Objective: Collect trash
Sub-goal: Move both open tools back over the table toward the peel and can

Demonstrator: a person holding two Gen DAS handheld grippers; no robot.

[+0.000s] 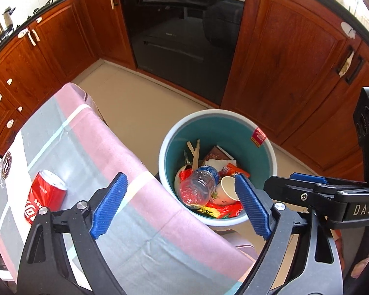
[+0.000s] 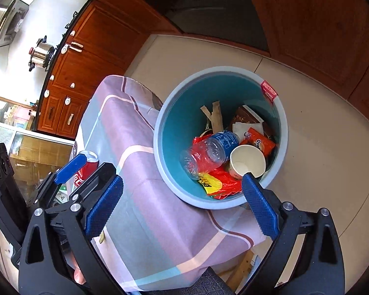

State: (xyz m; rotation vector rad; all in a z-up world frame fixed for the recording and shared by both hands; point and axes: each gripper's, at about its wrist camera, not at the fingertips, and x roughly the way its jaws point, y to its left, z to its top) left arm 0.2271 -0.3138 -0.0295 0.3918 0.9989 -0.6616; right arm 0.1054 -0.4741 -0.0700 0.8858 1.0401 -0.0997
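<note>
A teal bin (image 1: 233, 123) (image 2: 184, 113) stands on the floor beside the cloth-covered table (image 1: 98, 147) (image 2: 135, 172). It holds a clear plastic bottle (image 1: 199, 186) (image 2: 209, 151), a white paper cup (image 1: 227, 188) (image 2: 247, 159), red and orange wrappers and cardboard scraps. A red soda can (image 1: 45, 193) (image 2: 84, 169) lies on the table at the left. My left gripper (image 1: 182, 205) is open and empty above the table edge and bin. My right gripper (image 2: 182, 205) is open and empty too; it shows in the left wrist view (image 1: 307, 184) at the right.
Wooden cabinets (image 1: 295, 73) and a black oven (image 1: 184, 36) line the far side across a beige tiled floor (image 2: 307, 123). A steel pot (image 2: 40, 52) sits on the counter at the left. A glass cabinet (image 2: 37, 152) stands behind the table.
</note>
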